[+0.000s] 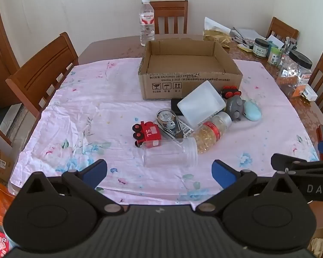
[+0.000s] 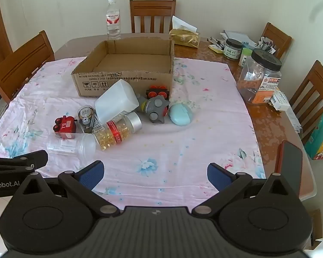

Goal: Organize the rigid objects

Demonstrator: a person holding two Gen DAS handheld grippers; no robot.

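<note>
You hold both tongs, left (image 1: 159,171) and right (image 2: 155,173), spread wide and empty, short of the clutter heaped by the empty cardboard box (image 1: 189,73), likely its destination.

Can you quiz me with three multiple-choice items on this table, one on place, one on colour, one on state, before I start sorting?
1. Where is the clear jar?
A. inside the box
B. lying on the cloth, nearest the grippers
C. upright beside the water bottle

2. What colour is the toy train?
A. red
B. green
C. yellow

3. What does the cardboard box hold?
A. the pill bottle
B. the toys
C. nothing

Answers: B, it lies on its side just ahead of the left gripper; A, red body with black wheels; C, only its bare floor shows.
</note>
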